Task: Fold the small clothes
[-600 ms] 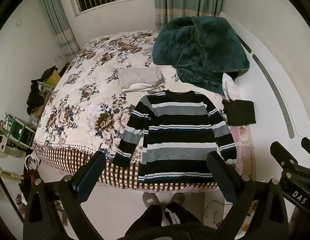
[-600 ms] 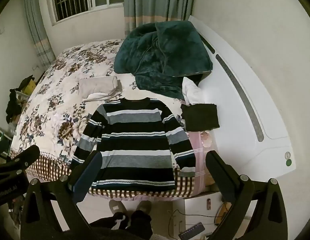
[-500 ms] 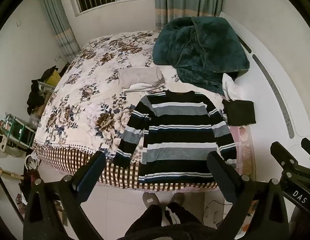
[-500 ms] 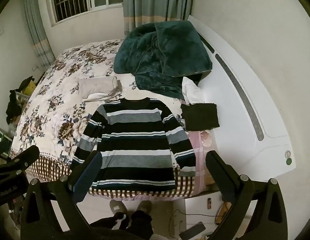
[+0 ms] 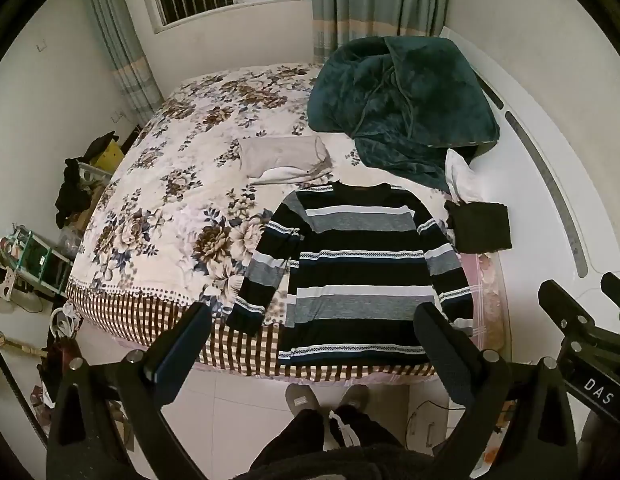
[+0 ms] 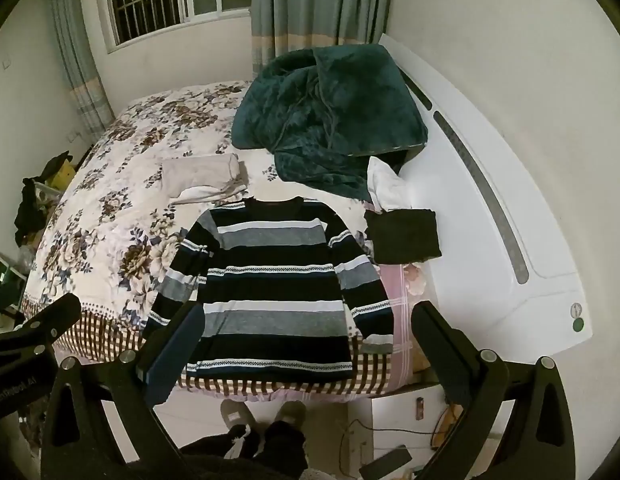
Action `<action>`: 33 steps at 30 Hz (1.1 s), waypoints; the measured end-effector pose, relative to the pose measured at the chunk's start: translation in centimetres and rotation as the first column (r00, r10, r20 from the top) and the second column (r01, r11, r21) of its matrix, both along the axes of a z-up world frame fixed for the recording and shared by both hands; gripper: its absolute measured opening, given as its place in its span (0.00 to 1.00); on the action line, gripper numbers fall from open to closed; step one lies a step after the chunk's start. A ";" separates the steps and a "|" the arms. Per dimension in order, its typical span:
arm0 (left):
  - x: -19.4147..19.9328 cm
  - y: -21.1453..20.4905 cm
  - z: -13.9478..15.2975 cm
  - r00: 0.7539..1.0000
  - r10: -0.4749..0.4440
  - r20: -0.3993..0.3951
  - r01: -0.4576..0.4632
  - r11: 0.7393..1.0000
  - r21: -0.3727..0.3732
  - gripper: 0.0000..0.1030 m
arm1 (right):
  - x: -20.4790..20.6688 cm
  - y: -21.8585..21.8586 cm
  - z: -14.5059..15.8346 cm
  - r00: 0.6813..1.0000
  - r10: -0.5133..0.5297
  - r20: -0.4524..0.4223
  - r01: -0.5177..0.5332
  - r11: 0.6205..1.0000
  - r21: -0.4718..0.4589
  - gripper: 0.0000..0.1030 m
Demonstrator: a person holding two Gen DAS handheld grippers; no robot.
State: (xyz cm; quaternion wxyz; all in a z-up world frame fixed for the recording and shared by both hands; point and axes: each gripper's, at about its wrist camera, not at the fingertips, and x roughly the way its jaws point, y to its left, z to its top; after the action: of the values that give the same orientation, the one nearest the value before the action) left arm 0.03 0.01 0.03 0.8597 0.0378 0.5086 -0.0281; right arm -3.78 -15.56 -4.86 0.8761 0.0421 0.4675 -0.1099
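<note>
Striped sweater (image 5: 362, 276) (image 6: 269, 288) lies spread flat, front up, at the near edge of the bed (image 5: 169, 216) (image 6: 109, 208), neckline toward the far side and hem along the checked border of the floral cover. Both sleeves run down beside the body; the left sleeve angles outward over the flowers, the right one lies close along the body, near a pink patch of bedding.

A folded black garment (image 5: 480, 226) (image 6: 404, 236) rests just beside the sweater's right shoulder, apart from it. A folded beige garment (image 5: 285, 158) (image 6: 201, 178) lies beyond the collar, to the left. A dark teal blanket (image 5: 402, 108) (image 6: 330, 120) is heaped on the far right part of the bed, with a crumpled white cloth (image 5: 460, 178) (image 6: 386, 186) at its near edge.

The left hand-held gripper (image 5: 314, 354) hangs above the floor in front of the bed with its fingers spread wide and nothing between them. The right hand-held gripper (image 6: 305, 354) is likewise held off the bed, fingers spread wide and bare. Neither touches the sweater. Each one shows at the edge of the other's view.

The person's feet in grey slippers (image 5: 330, 398) (image 6: 265, 414) stand on the tiled floor (image 5: 233, 408) just short of the bed edge, in line with the sweater's hem.
</note>
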 end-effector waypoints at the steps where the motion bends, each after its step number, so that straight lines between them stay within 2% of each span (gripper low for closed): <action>1: 0.0 0.0 0.0 1.000 0.000 0.002 0.000 1.000 0.001 1.00 | 0.0 0.0 0.0 1.000 0.001 0.001 -0.001 1.000 0.000 1.00; 10: 0.3 -0.3 0.6 1.000 -0.001 0.006 0.001 1.000 0.001 1.00 | -0.2 0.2 0.9 1.000 0.003 0.003 -0.003 1.000 -0.004 1.00; 23: 0.4 -0.1 1.0 1.000 0.000 0.013 0.000 1.000 -0.002 1.00 | -0.3 0.1 0.5 1.000 0.005 0.010 -0.004 1.000 -0.008 1.00; 28: 0.5 -0.1 1.0 1.000 0.000 0.015 0.000 1.000 -0.005 1.00 | 0.0 0.2 1.2 1.000 0.004 0.015 -0.004 1.000 -0.008 1.00; 29: 0.5 -0.1 1.0 1.000 0.002 0.015 -0.002 1.000 -0.005 1.00 | 1.0 -0.5 2.5 1.000 0.006 0.014 -0.006 1.000 -0.006 1.00; 31: 0.5 -0.2 1.0 1.000 0.002 0.016 -0.001 1.000 -0.005 1.00 | 1.2 -0.5 2.9 1.000 0.007 0.015 -0.007 1.000 -0.008 1.00; 33: 0.5 -0.1 1.0 1.000 0.001 0.017 -0.001 1.000 -0.006 1.00 | 0.9 -0.4 2.4 1.000 0.006 0.016 -0.005 1.000 -0.008 1.00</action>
State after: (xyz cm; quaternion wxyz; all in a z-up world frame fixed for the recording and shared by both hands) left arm 0.50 -0.12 1.01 0.8641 0.0352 0.5013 -0.0286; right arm -2.89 -15.98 -2.49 0.8802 0.0380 0.4603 -0.1091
